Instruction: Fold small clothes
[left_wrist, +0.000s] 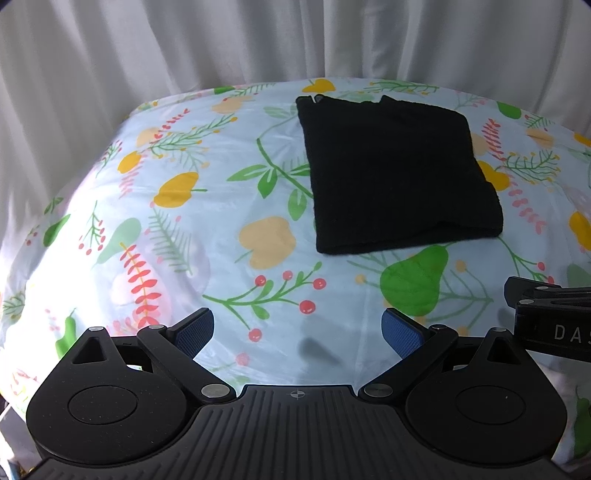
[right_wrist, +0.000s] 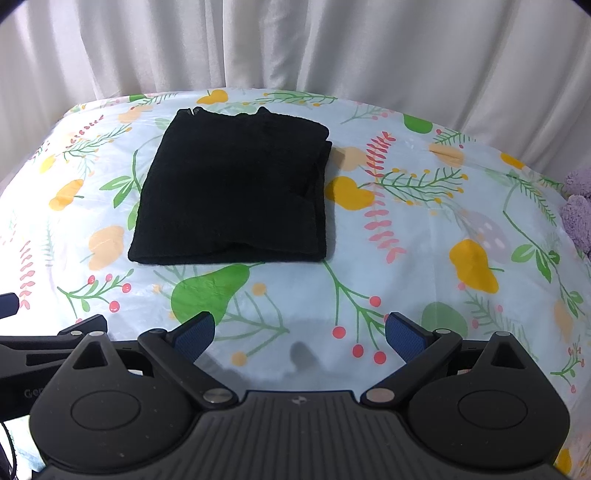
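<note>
A black garment (left_wrist: 395, 173) lies folded into a flat rectangle on the fruit-patterned tablecloth (left_wrist: 166, 229), ahead and to the right of my left gripper (left_wrist: 297, 328). That gripper is open, its blue pads wide apart with nothing between them, well short of the cloth's near edge. In the right wrist view the same black garment (right_wrist: 236, 188) lies ahead and to the left, layered edges showing on its right side. My right gripper (right_wrist: 299, 332) is also open and empty, hovering over the tablecloth (right_wrist: 424, 258) near the front edge. The two grippers are side by side.
White curtains (left_wrist: 184, 48) hang behind the table. A purple fluffy item (right_wrist: 578, 218) sits at the table's right edge. Part of the right gripper's body (left_wrist: 550, 317) shows at the right of the left wrist view, and the left gripper's body (right_wrist: 33, 354) at the left of the right wrist view.
</note>
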